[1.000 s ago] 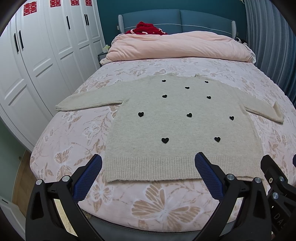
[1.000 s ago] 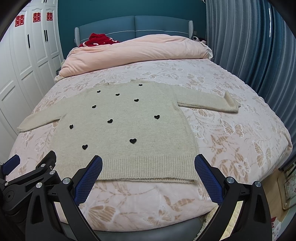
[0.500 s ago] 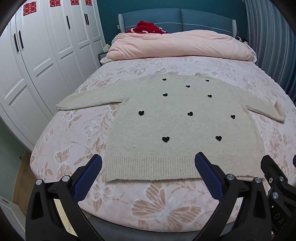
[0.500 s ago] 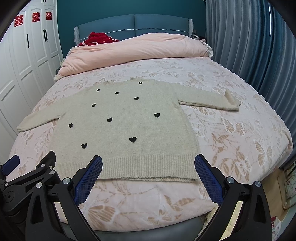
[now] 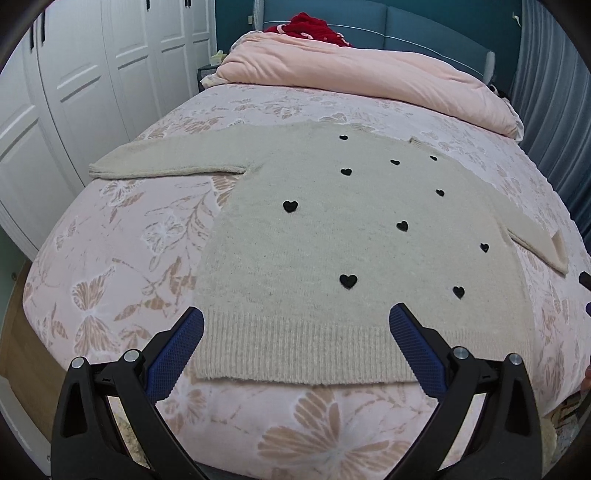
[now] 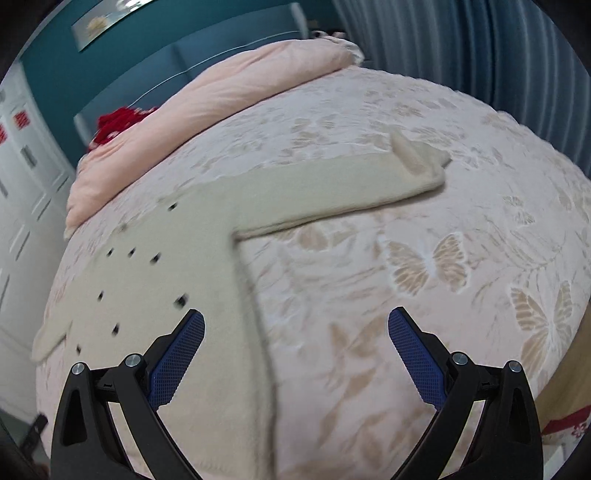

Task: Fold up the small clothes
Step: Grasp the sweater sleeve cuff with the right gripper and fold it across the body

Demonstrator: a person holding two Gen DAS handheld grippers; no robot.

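A beige knit sweater (image 5: 332, 240) with small black hearts lies flat on the bed, sleeves spread to both sides. My left gripper (image 5: 295, 328) is open and empty, hovering just above the ribbed hem (image 5: 295, 354) near its left corner. My right gripper (image 6: 295, 332) is open and empty over the sweater's (image 6: 177, 266) right side edge. The right sleeve (image 6: 340, 192) stretches away ahead of it, with its cuff (image 6: 417, 162) folded back. The right wrist view is motion-blurred.
The bed (image 5: 122, 258) has a pink butterfly-print cover. A pink duvet (image 5: 351, 70) and a red garment (image 5: 310, 27) lie by the blue headboard. White wardrobes (image 5: 74, 92) stand at the left, a blue curtain (image 6: 461, 40) at the right.
My right gripper has swung right and forward, now looking at the right sleeve instead of the hem. My left gripper has moved closer to the hem and tilted slightly.
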